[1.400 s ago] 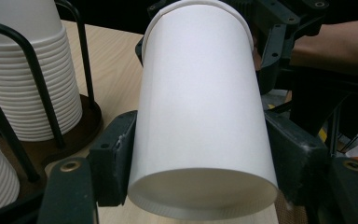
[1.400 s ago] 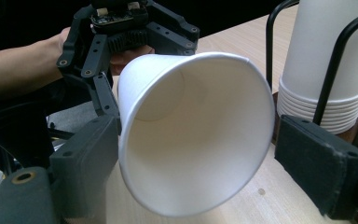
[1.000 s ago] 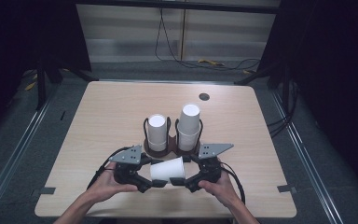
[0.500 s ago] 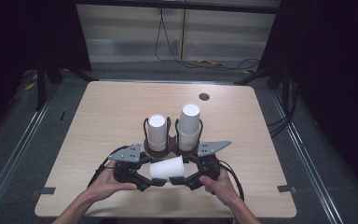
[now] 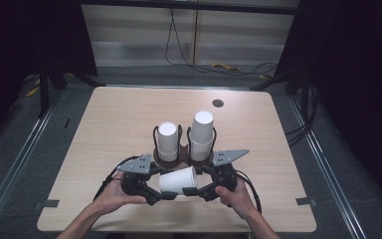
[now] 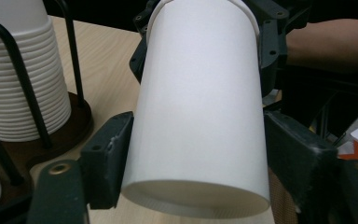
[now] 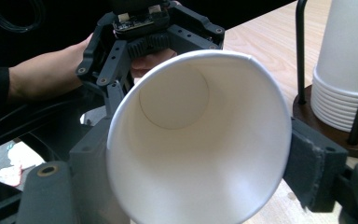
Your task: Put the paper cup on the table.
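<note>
A white paper cup (image 5: 178, 180) lies on its side in the air above the table's front edge, between my two grippers. My left gripper (image 5: 165, 186) is at its base end. Its jaws have just been opening and now stand close along the cup's (image 6: 200, 93) sides. My right gripper (image 5: 195, 184) is at the mouth end. Its jaws have just been closing, and its pads press the slightly squashed rim of the cup (image 7: 191, 140). The other hand and its gripper show behind the cup in each gripper view.
A dark wire holder (image 5: 170, 160) stands just behind the grippers with two upside-down stacks of white cups, a shorter one (image 5: 167, 140) and a taller one (image 5: 202, 130). The wooden table (image 5: 119, 119) has a small dark round hole (image 5: 218, 103) at the back.
The right gripper's jaws have drawn in on the cup's mouth end. Both hands and the cup stay where they were.
</note>
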